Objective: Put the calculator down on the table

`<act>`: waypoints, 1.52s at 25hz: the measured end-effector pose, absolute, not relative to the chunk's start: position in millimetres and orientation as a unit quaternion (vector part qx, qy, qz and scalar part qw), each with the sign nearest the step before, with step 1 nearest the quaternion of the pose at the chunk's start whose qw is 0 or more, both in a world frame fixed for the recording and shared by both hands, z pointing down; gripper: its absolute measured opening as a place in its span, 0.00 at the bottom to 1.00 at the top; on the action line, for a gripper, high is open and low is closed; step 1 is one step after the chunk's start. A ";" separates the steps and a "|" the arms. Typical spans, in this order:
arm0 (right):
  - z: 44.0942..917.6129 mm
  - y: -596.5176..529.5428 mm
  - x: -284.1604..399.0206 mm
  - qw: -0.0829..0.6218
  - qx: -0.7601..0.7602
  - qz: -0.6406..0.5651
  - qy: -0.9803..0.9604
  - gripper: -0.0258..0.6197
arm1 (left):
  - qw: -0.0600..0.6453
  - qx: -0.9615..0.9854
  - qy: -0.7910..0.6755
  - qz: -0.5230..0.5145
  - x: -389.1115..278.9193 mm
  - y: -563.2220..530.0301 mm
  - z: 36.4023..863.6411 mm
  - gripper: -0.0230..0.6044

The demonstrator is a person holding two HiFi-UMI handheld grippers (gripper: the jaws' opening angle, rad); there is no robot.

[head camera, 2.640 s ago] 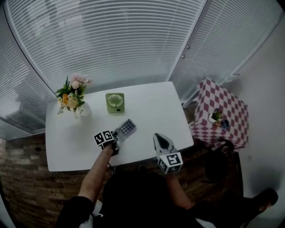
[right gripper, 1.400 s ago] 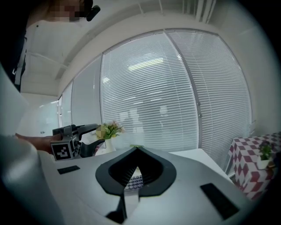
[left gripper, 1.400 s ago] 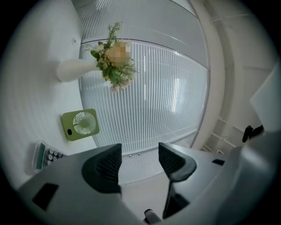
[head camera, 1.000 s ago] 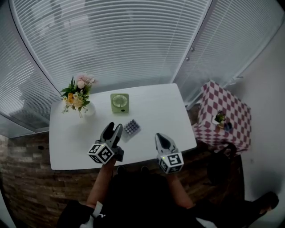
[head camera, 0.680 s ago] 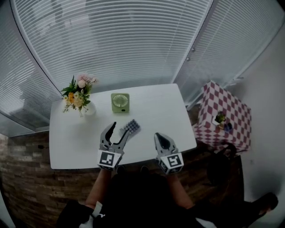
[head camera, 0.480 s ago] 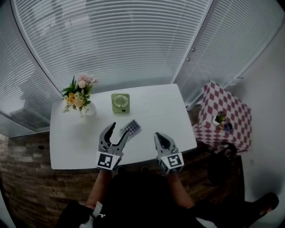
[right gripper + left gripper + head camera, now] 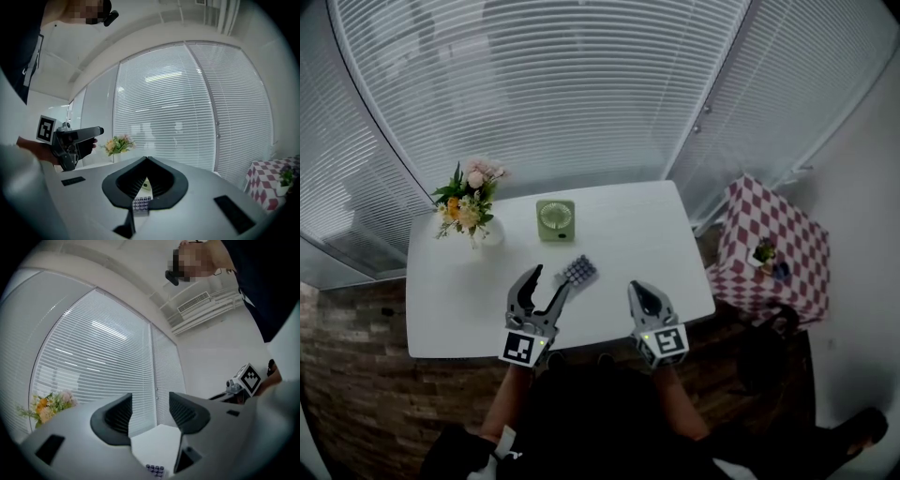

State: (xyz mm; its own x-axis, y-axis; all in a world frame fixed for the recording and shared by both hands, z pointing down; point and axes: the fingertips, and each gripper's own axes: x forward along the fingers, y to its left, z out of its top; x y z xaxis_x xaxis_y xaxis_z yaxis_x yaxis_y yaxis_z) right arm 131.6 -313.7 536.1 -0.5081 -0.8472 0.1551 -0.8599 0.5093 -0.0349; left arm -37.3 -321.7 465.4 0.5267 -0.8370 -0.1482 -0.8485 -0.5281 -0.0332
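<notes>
"Where do we see the calculator (image 7: 577, 272)?"

"Lying flat on the smooth white table (image 7: 623, 234) at mid-frame of the head view, a slim slab with rows of small rounded keys. It is just beyond our left gripper (image 7: 548, 282), whose ribbed dark jaws stand apart around nothing."

"And our right gripper (image 7: 638, 290)?"

"Lower right of centre, jaws pressed tip to tip, empty."

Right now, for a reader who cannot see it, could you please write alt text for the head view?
A calculator lies on a white table, held by neither handheld gripper: the left gripper is open just short of it, and the right gripper is shut further right. Behind them stand a green desk fan and a vase of flowers.
</notes>
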 end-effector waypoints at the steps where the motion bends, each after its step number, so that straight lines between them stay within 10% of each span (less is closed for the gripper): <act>1: 534.7 -313.5 131.6 0.058 0.494 0.053 -0.866 0.05 | 0.051 -0.872 0.484 0.054 -36.4 -320.9 466.1 0.42; 4: 532.6 -313.4 131.5 0.056 0.494 0.041 -0.866 0.05 | 0.048 -0.872 0.485 0.049 -34.5 -319.0 469.7 0.40; 8: 533.3 -312.6 131.4 0.061 0.498 0.038 -0.864 0.05 | 0.064 -0.863 0.499 0.039 -37.7 -315.7 470.3 0.07; 38: 520.4 -304.1 124.9 0.066 0.489 0.011 -0.870 0.05 | 0.038 -0.873 0.484 0.048 -42.8 -311.9 471.1 0.05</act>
